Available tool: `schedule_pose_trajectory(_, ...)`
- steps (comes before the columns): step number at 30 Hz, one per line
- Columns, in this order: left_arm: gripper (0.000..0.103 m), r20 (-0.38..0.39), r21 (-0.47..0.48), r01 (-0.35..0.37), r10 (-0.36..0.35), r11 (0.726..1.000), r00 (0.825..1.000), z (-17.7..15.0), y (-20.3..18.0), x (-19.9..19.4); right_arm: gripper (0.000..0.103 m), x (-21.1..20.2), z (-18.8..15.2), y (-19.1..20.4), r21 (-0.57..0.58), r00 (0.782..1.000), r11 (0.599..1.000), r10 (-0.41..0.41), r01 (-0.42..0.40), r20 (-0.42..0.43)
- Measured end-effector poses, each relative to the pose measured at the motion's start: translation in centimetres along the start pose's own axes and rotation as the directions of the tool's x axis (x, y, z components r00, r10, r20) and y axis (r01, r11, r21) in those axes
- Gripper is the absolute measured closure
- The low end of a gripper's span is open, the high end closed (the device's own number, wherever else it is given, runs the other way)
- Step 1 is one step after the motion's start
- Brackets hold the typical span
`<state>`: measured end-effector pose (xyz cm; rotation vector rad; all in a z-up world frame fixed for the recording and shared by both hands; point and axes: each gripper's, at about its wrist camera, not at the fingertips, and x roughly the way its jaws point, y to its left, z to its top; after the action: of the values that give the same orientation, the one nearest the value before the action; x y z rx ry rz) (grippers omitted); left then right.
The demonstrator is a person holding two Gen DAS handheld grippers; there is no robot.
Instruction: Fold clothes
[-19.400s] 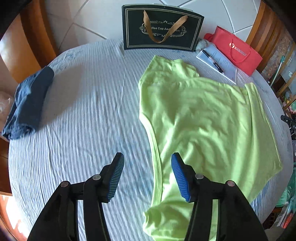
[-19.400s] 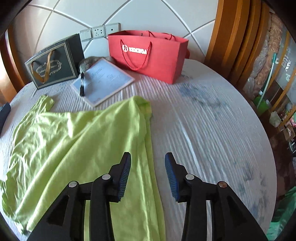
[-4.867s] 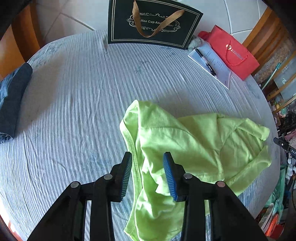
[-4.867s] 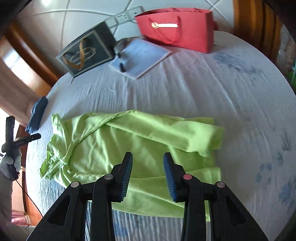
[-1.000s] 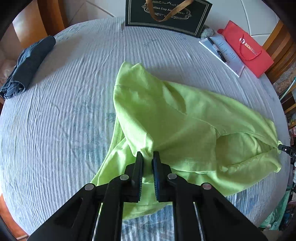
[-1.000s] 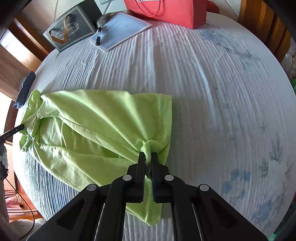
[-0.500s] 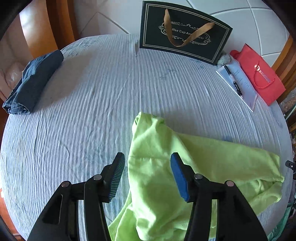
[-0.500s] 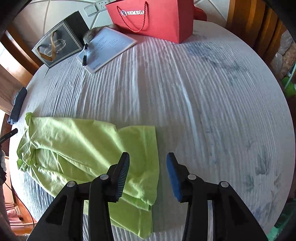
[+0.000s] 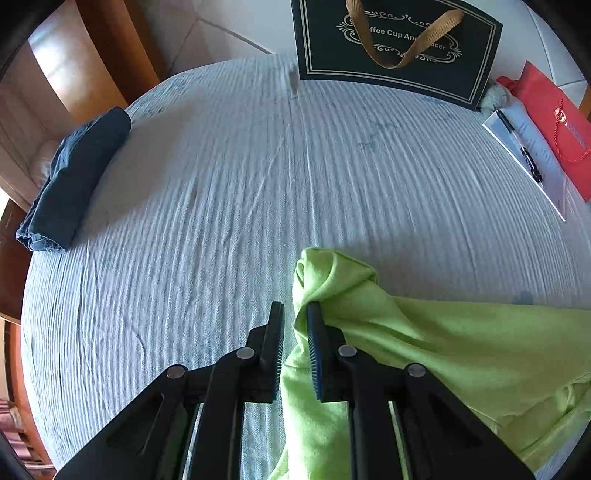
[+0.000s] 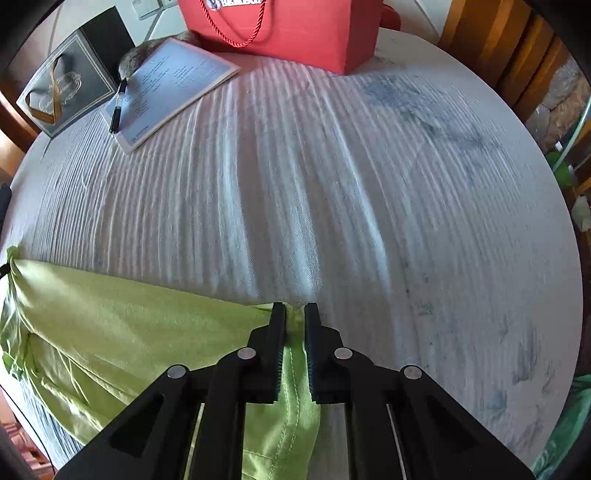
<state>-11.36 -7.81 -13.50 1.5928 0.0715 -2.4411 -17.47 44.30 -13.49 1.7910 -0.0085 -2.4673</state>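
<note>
the lime green shirt (image 9: 461, 343) lies bunched and creased on the striped bed (image 9: 221, 221). the left hand-held gripper (image 9: 295, 325) pinches its rolled corner; the right hand-held gripper (image 10: 294, 325) clamps its stitched hem.

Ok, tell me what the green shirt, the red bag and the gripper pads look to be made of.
Green shirt: soft matte knit, probably cotton jersey; it drapes in loose folds and shows a stitched hem.
Red bag: stiff matte paper or card with crisp edges and a twisted cord handle.
Pads on the left gripper: blue, finely ribbed, likely rubber.
</note>
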Motion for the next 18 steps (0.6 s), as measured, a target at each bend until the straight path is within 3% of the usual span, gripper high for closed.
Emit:
schedule_pose_trajectory(1, 0.086, 0.006, 0.002, 0.008, -0.008, 1.0, 1.0, -0.5, -0.4, -0.9, 0.082, -0.9, -0.1, -0.2, 0.005, 1.0, 1.0, 0.003, -0.003, 0.027)
schedule_pose_trajectory(3, 0.062, 0.015, 0.006, 0.023, -0.023, 1.0, 1.0, -1.9, -1.7, -2.7, 0.073, -2.8, -0.6, -0.7, 0.014, 0.997, 1.0, 0.017, -0.018, 0.079)
schedule_pose_trajectory(5, 0.049, 0.023, 0.01, 0.038, -0.038, 0.999, 0.999, -3.3, -2.9, -4.6, 0.071, -4.2, -1.2, -0.9, -0.024, 0.993, 0.997, 0.071, -0.069, 0.098)
schedule_pose_trajectory(9, 0.047, 0.034, 0.009, 0.066, -0.067, 0.998, 0.997, -6.1, -5.8, -8.1, 0.071, -4.5, -2.5, 0.3, -0.205, 0.987, 0.97, 0.146, -0.13, 0.066)
schedule_pose_trajectory(13, 0.047, 0.053, -0.044, 0.089, -0.086, 0.995, 0.995, -10.0, -11.7, -10.7, 0.071, -3.3, -3.1, 0.3, -0.357, 0.976, 0.914, 0.217, -0.195, 0.021)
schedule_pose_trajectory(15, 0.045, 0.052, -0.095, 0.086, -0.081, 0.992, 0.995, -12.1, -15.1, -11.6, 0.071, -2.6, -3.2, -0.7, -0.423, 0.966, 0.875, 0.258, -0.234, -0.001)
schedule_pose_trajectory(18, 0.042, 0.048, -0.176, 0.078, -0.07, 0.981, 0.996, -15.2, -20.5, -12.7, 0.071, -2.0, -2.9, -2.0, -0.546, 0.942, 0.782, 0.333, -0.301, -0.043)
